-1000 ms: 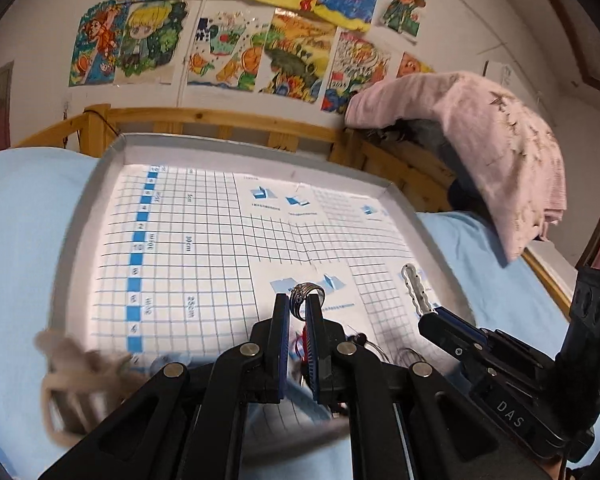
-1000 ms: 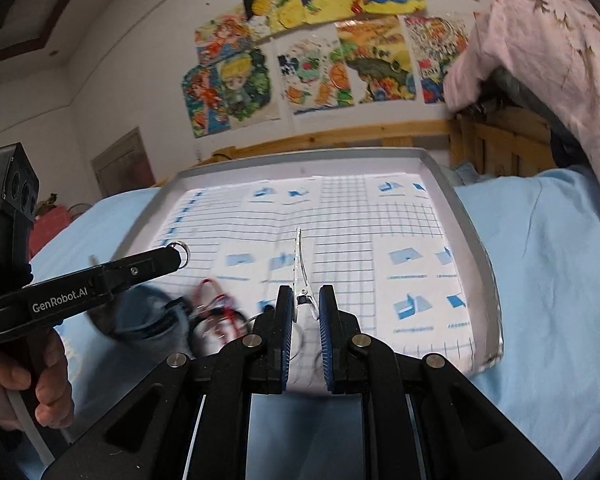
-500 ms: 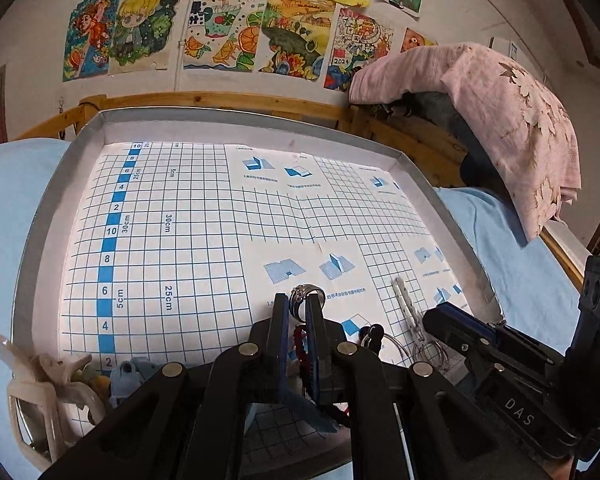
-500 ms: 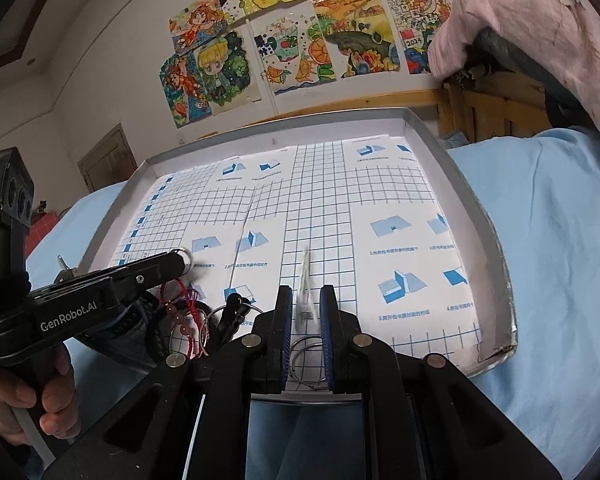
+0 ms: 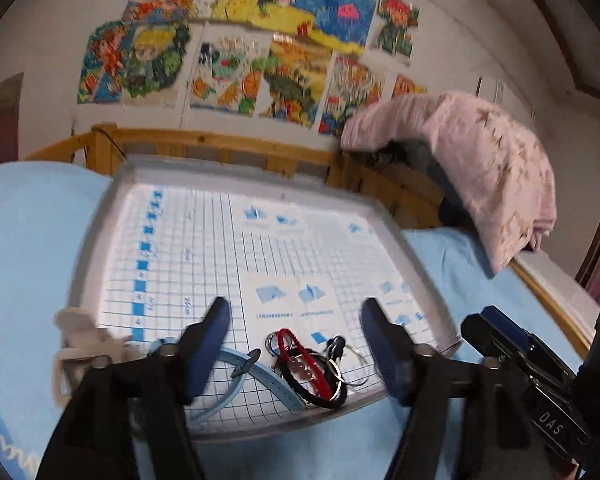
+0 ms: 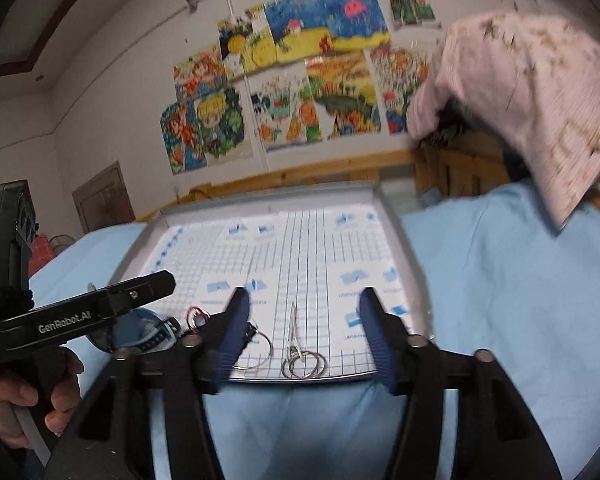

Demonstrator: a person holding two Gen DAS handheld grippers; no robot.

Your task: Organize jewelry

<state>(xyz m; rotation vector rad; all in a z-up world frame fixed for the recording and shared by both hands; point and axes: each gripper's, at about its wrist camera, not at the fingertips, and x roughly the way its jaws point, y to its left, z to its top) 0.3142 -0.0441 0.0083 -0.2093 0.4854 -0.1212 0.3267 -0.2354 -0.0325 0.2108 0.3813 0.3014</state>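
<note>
- Left gripper [image 5: 296, 312]: jaws spread wide, nothing held, poised above near edge of tray [image 5: 100, 216].
- Right gripper [image 6: 302, 306]: jaws likewise wide apart, empty, above near edge of same tray.
- Red and black cord bracelets [image 5: 308, 364] with metal rings: heaped on grid sheet at near edge, between left gripper's fingers.
- Light blue strap [image 5: 260, 372]: just left of bracelets, touching them.
- Silver hair clip [image 6: 292, 336]: flat on grid near tray's near edge, between right gripper's fingers, beside small silver rings [image 6: 306, 364].
- Cream claw clip [image 5: 80, 344]: at near left corner of tray.
- Tray on light blue bedsheet [image 6: 500, 280]; pink cloth [image 5: 480, 160] far right.
</note>
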